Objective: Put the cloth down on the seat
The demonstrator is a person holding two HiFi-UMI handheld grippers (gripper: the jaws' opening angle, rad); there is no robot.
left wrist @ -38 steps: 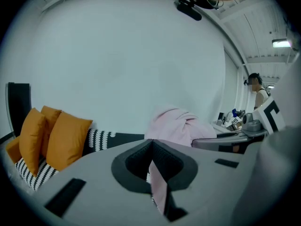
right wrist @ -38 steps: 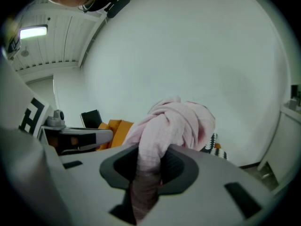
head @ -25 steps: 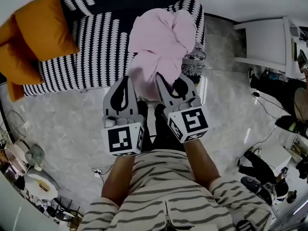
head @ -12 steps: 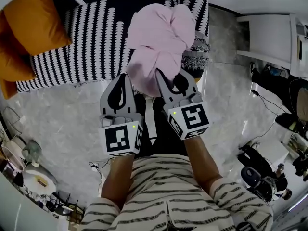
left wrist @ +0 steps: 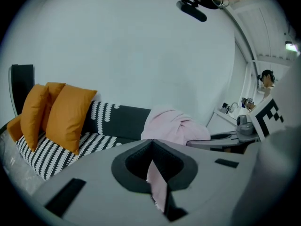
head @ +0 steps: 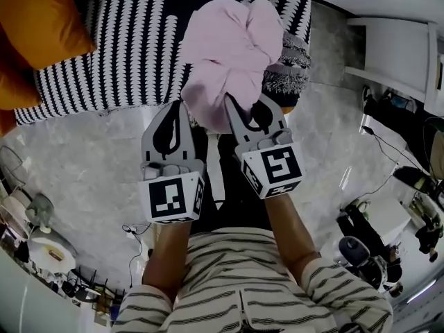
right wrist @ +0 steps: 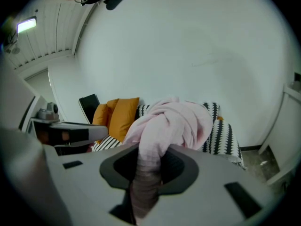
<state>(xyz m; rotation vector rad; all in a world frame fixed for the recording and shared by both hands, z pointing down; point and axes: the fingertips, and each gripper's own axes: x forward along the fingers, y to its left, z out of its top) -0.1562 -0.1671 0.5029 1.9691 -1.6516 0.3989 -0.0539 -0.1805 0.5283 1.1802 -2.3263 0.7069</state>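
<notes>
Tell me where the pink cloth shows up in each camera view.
Head view: pink cloth top centre, bunched up.
Left gripper view: centre right, with a strip running into the jaws.
Right gripper view: centre, rising out of the jaws.
Shared landmark: orange cushions.

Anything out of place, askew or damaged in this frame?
Nothing stands out. The pink cloth is bunched in a wad, pinched by both the left gripper and the right gripper by the striped sofa, not yet laid down.
</notes>
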